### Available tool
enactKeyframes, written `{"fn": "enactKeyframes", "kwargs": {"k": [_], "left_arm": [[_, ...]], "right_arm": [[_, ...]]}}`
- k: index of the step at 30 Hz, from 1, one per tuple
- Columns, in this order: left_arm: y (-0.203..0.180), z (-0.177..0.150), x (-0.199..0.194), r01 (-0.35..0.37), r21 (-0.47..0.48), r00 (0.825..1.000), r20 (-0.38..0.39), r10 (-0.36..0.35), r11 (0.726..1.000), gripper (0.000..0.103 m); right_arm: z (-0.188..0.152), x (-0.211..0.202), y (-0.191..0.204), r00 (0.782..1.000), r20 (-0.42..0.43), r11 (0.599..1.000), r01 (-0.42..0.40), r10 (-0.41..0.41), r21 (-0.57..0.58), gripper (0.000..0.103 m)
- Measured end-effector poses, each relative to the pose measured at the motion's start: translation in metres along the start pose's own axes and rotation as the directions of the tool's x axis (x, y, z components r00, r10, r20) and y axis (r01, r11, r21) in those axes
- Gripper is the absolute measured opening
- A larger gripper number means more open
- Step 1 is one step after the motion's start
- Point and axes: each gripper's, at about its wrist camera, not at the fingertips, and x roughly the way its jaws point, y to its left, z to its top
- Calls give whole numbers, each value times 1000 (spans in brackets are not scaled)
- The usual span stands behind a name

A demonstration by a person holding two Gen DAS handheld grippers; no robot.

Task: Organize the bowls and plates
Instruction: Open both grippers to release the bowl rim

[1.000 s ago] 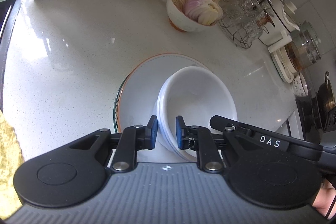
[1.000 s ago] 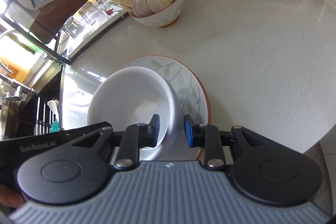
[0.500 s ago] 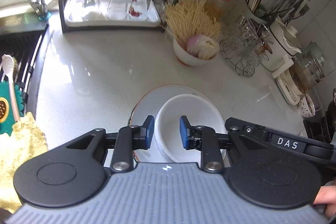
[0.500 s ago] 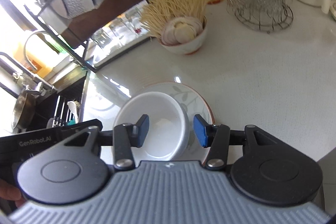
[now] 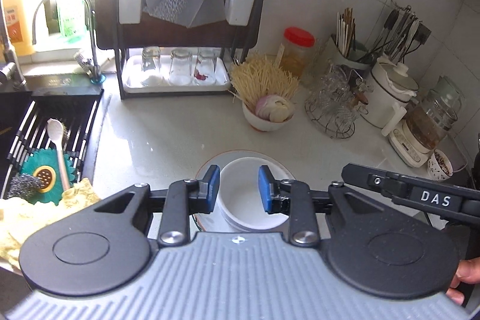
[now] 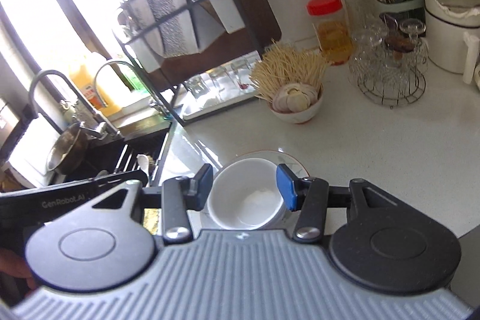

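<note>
We see the white bowls (image 5: 250, 200) nested on the plates (image 6: 292, 163) on the table (image 5: 168, 140), their near edges hidden behind our left tongs (image 5: 239, 185) and right tongs (image 6: 244, 185). Both tongs are empty, the left's jaws having just been opening. How many bowls are stacked is unclear.

The grippers' bodies hide the near rims of the bowls (image 5: 250, 200) and the plate (image 5: 207, 170) beneath them; how many bowls are stacked is unclear.
</note>
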Motion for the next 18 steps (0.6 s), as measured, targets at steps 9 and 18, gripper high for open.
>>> {"fn": "enactKeyframes", "kwargs": {"k": [9, 18], "left_arm": [[-31, -38, -64, -47, -7, 996, 76, 47, 999, 36], [-48, -73, -96, -88, -33, 991, 98, 90, 996, 37]], "right_arm": [[-18, -64, 9, 997, 68, 996, -35, 41, -87, 51], [-41, -99, 10, 995, 85, 989, -47, 59, -141, 51]]}}
